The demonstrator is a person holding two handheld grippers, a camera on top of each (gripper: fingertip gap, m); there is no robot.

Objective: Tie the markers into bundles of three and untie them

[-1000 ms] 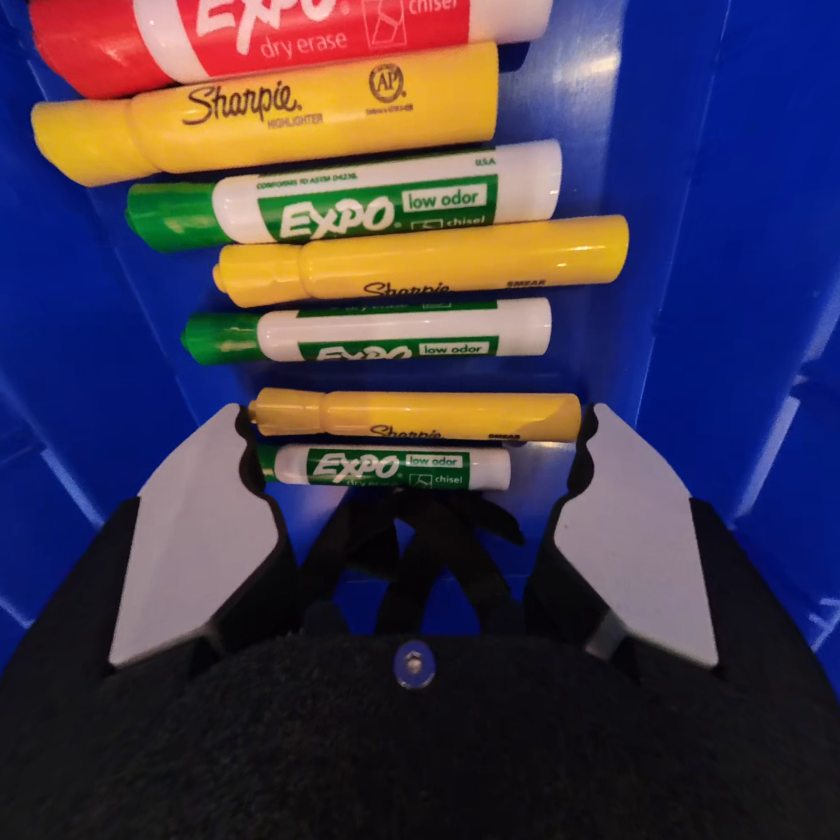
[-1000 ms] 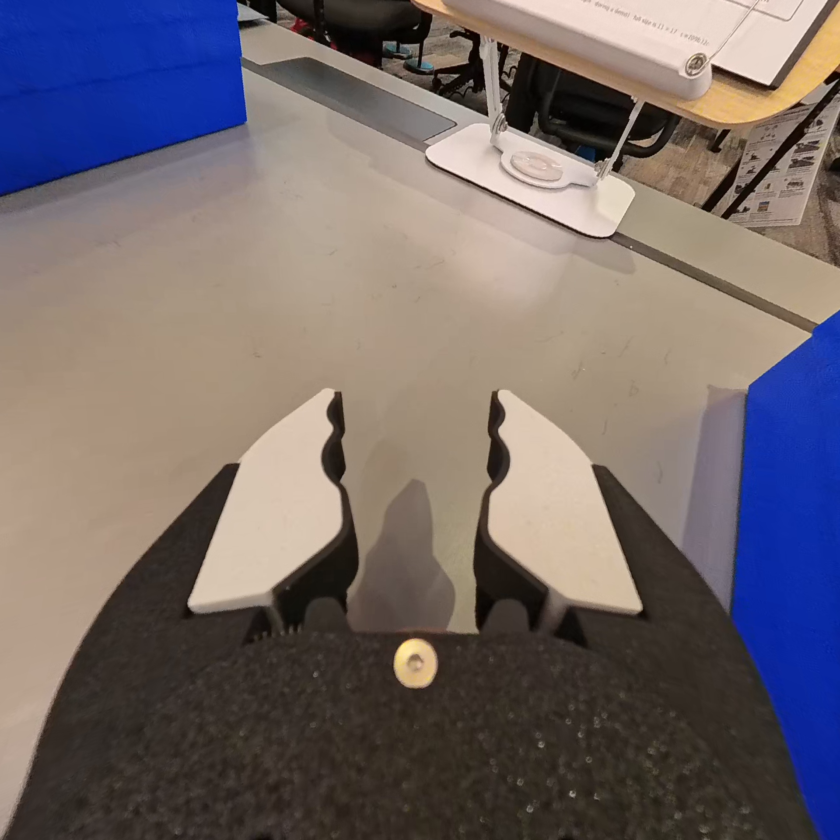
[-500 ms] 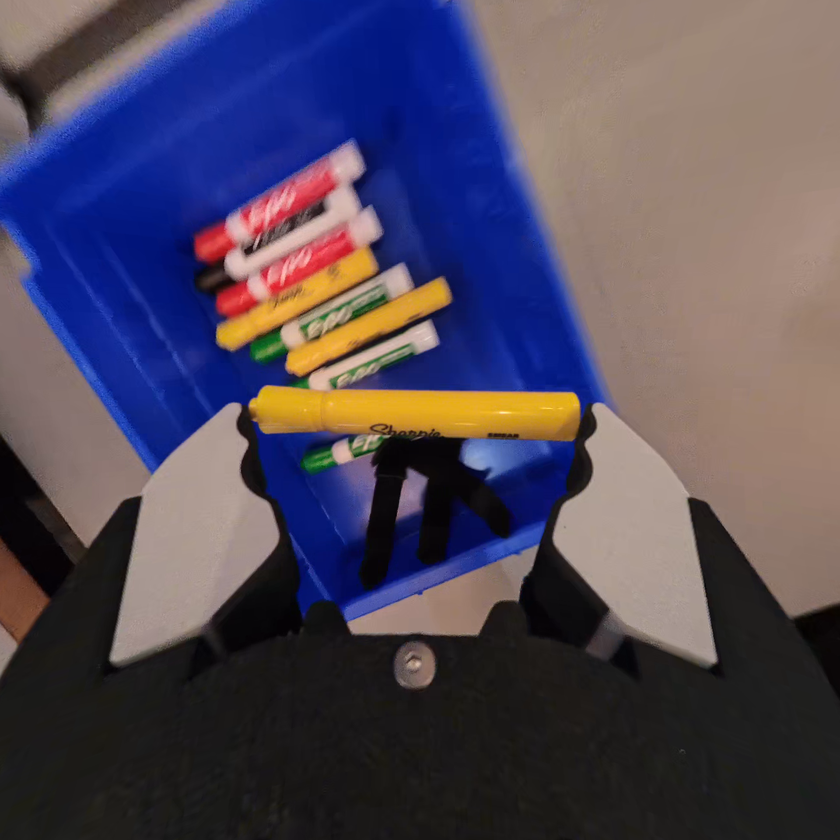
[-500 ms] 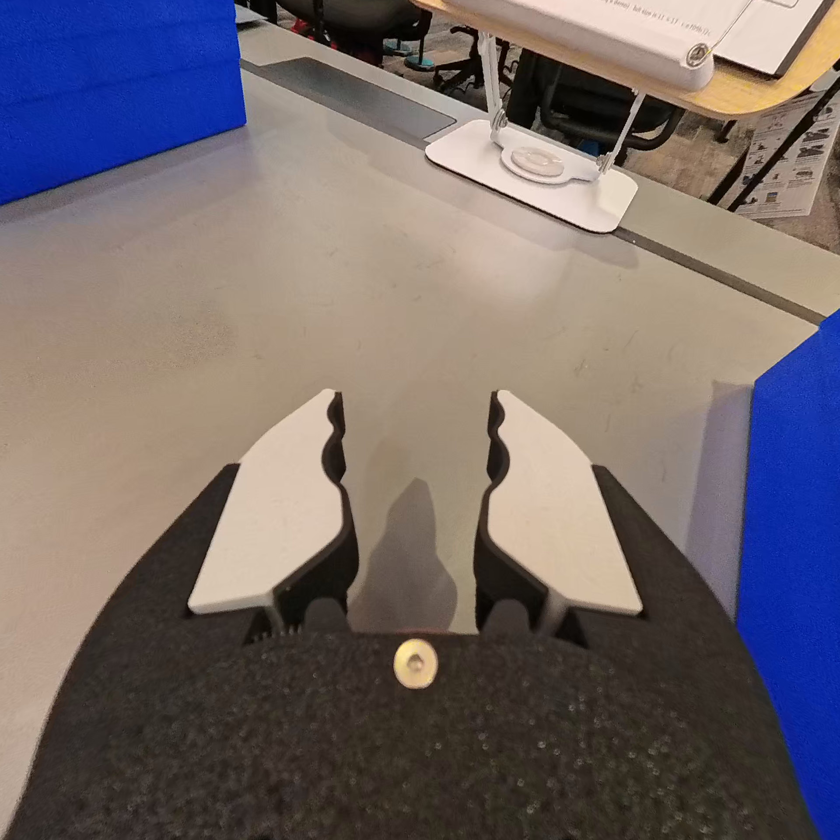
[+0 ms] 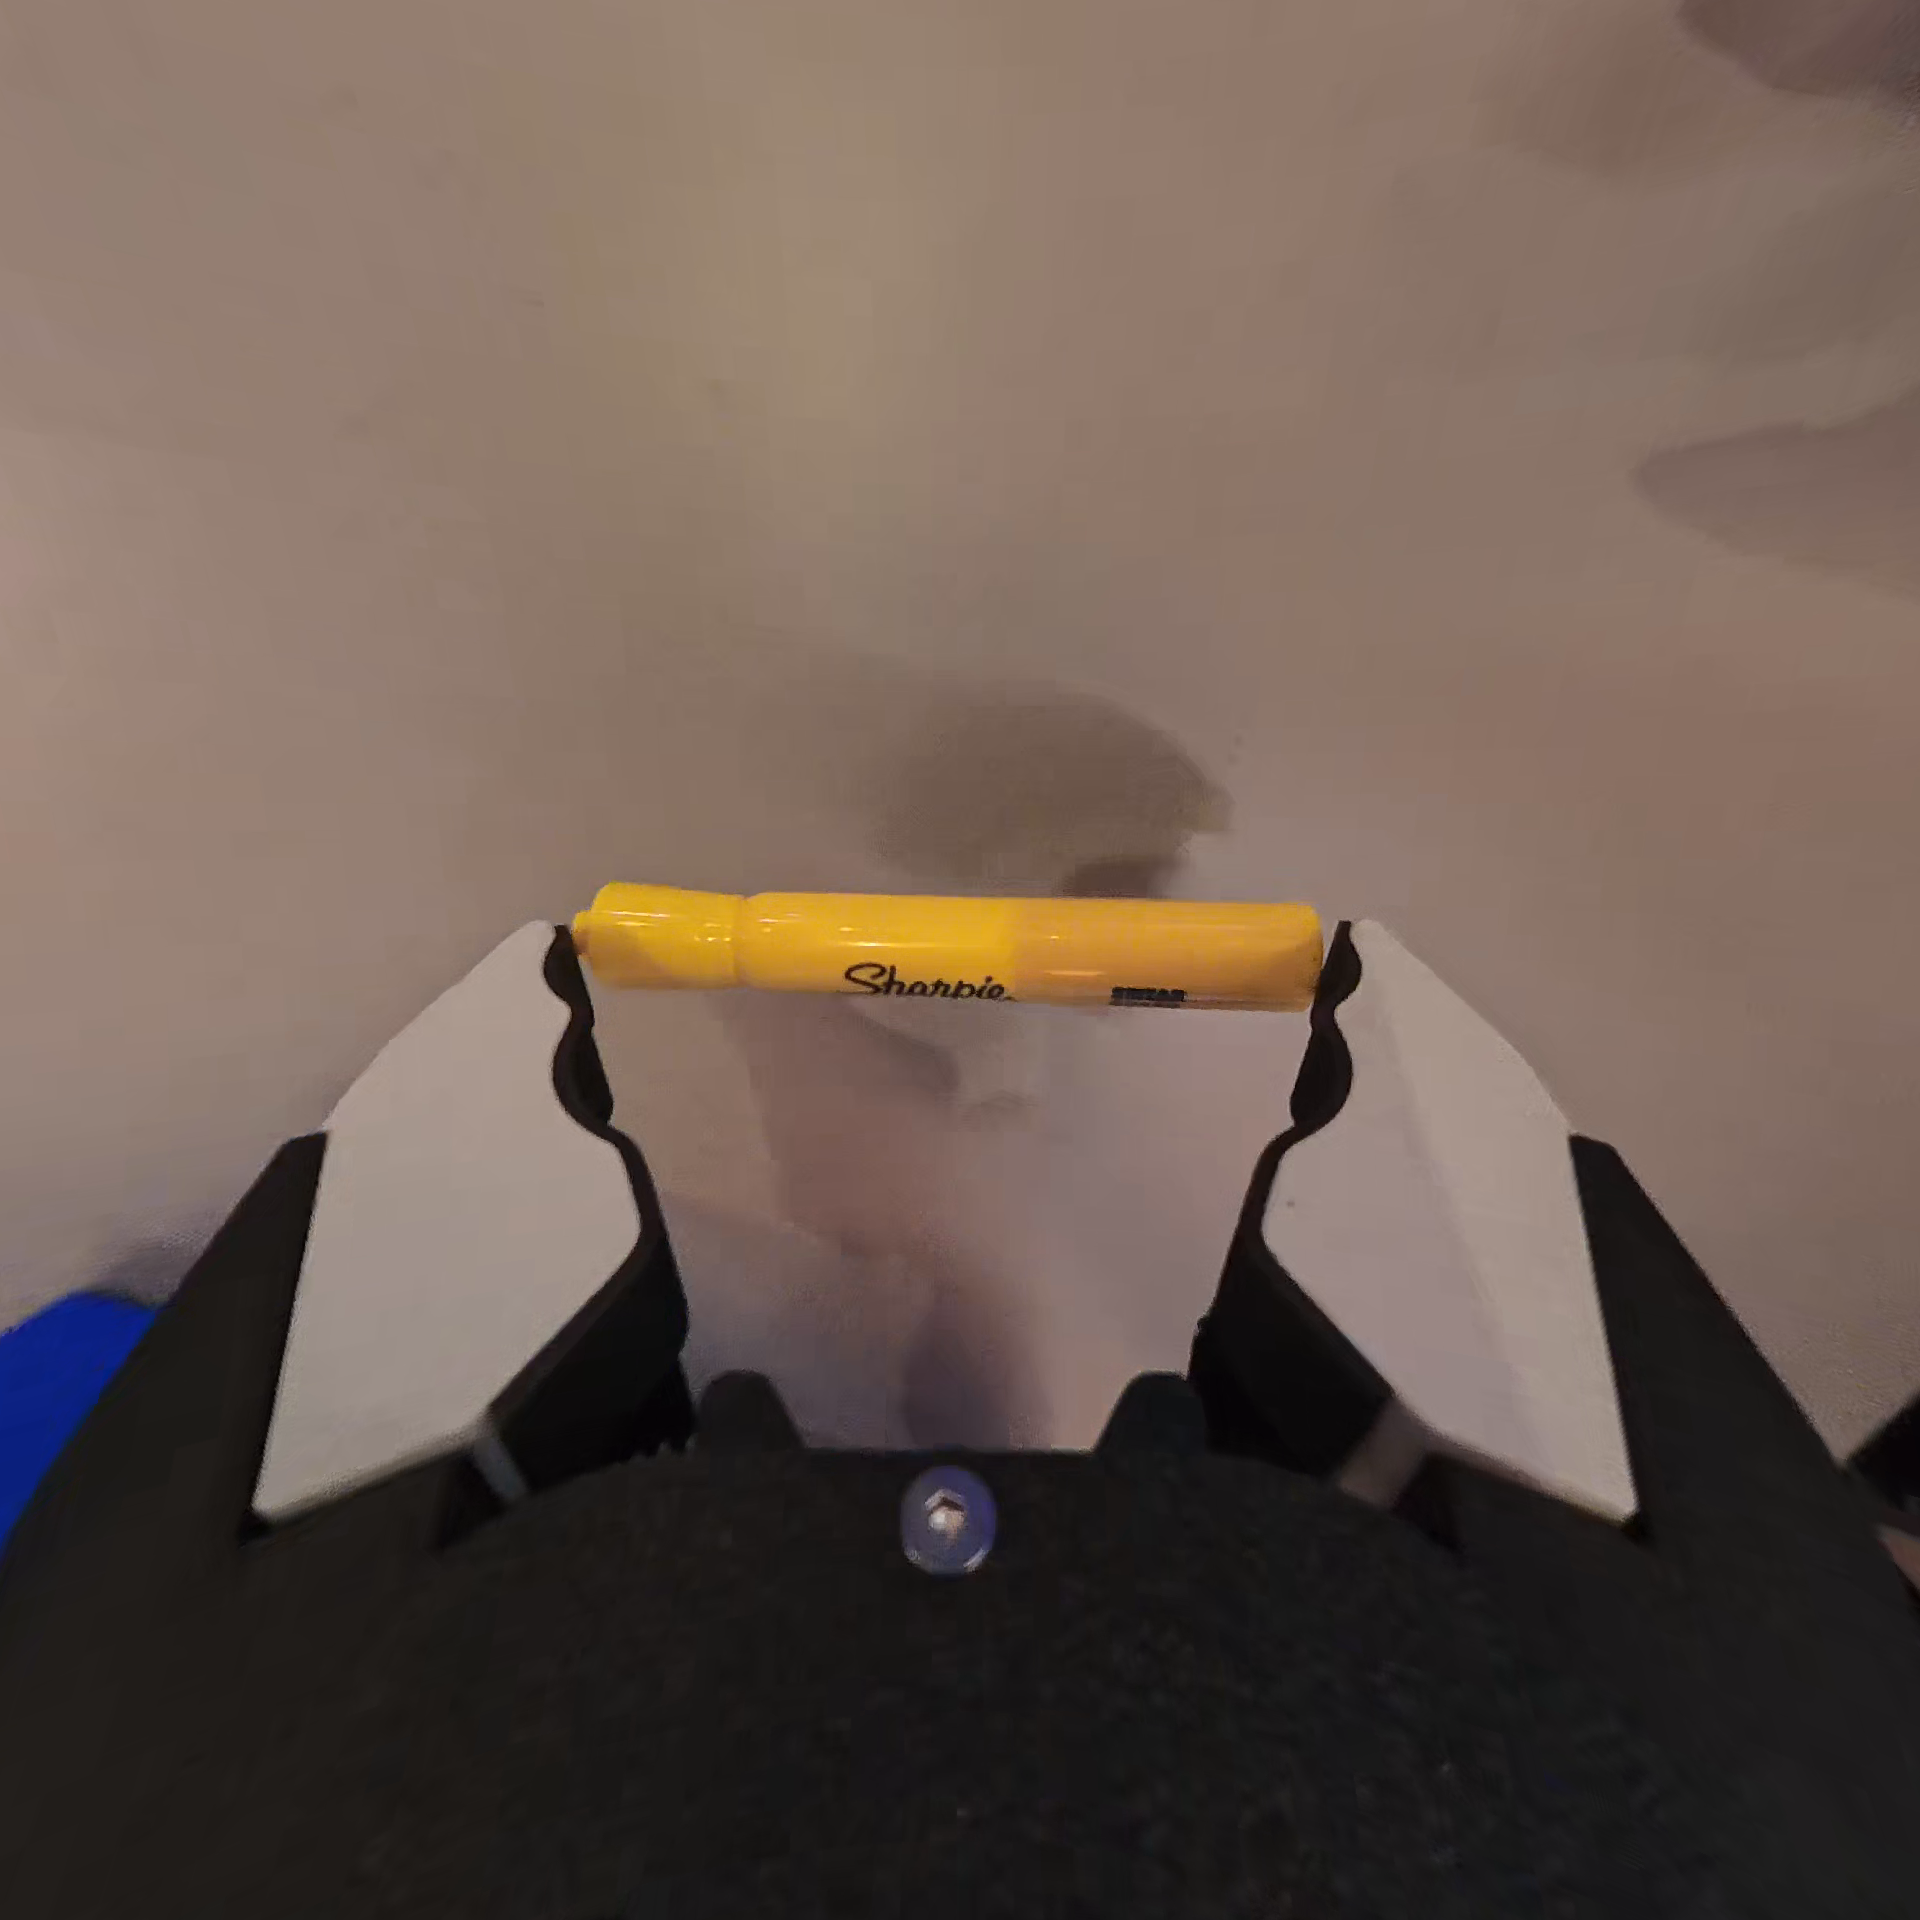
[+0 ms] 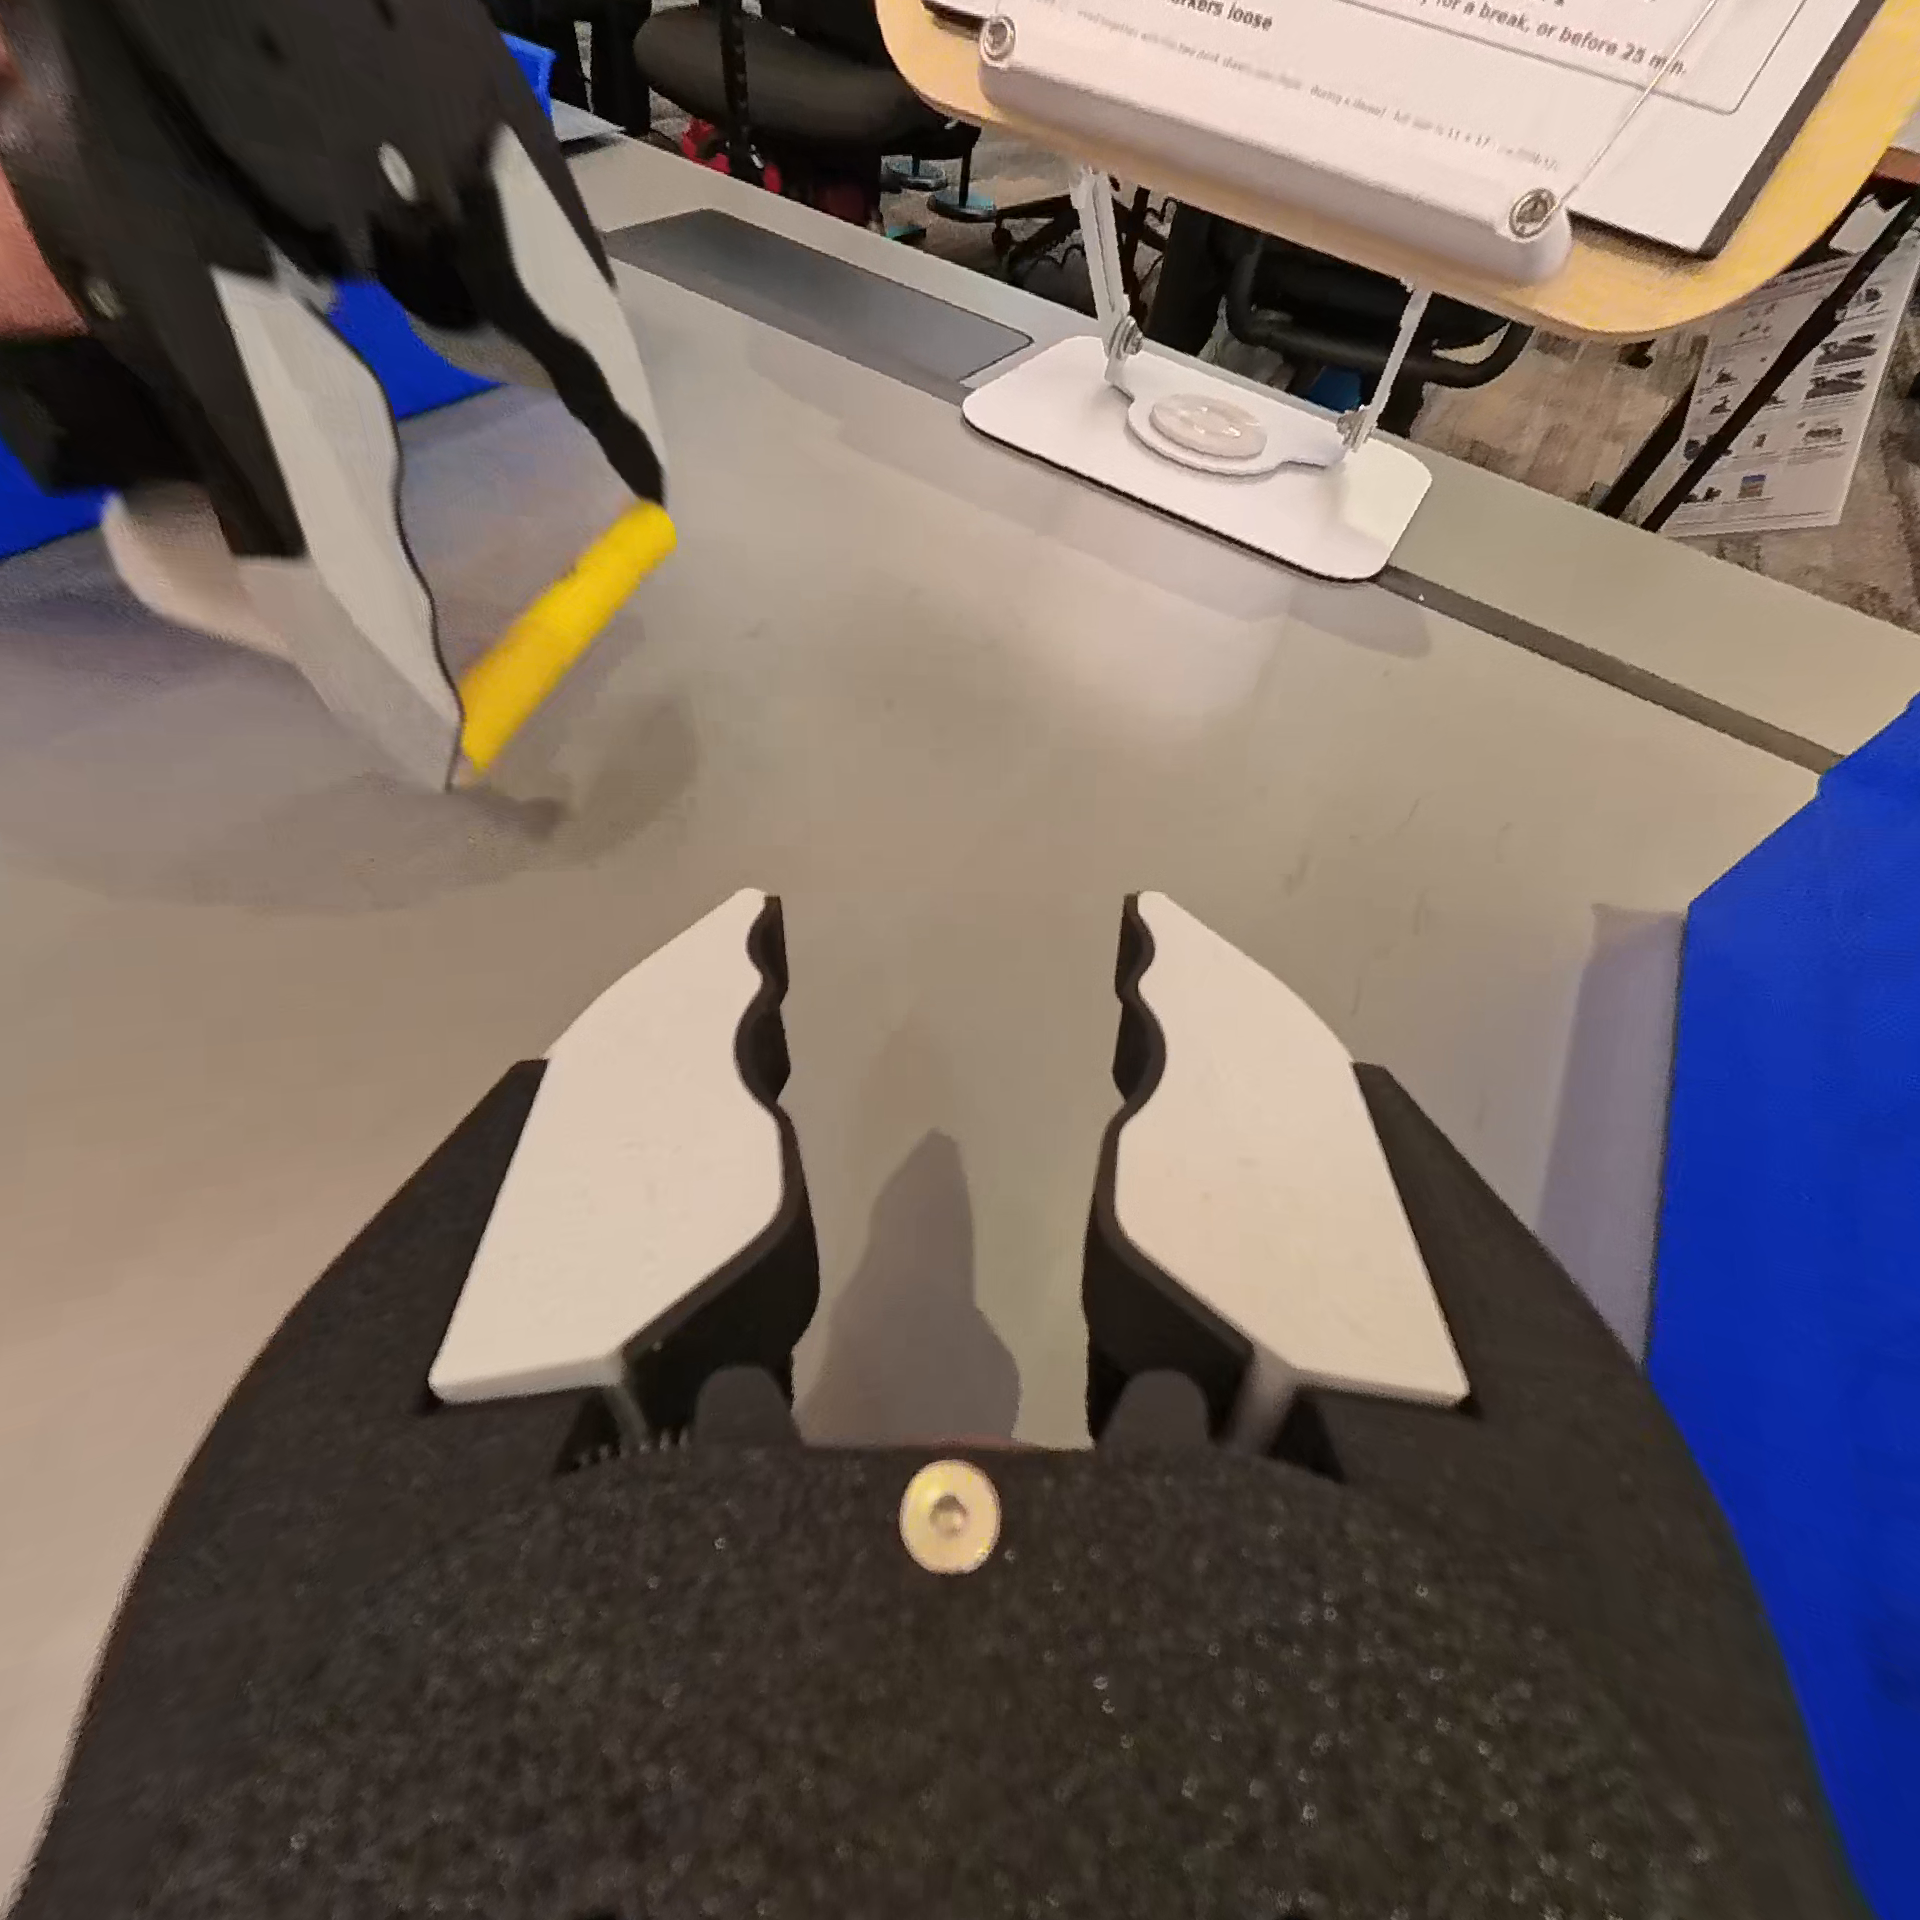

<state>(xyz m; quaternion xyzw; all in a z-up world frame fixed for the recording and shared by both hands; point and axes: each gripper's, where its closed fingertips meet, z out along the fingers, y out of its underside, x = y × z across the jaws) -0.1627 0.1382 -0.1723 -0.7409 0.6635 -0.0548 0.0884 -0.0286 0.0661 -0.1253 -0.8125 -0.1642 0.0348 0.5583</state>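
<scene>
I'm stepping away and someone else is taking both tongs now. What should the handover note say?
Left tongs: shut on a yellow marker, gripped end to end, held low over the grey table.
Right tongs: open, empty, hovering over the table beside a blue bin.
Done: one marker is out, not yet set down.
Left: no other markers or ties are in view now; lay this one down, gather two more, tie the bundle, then untie it.
</scene>
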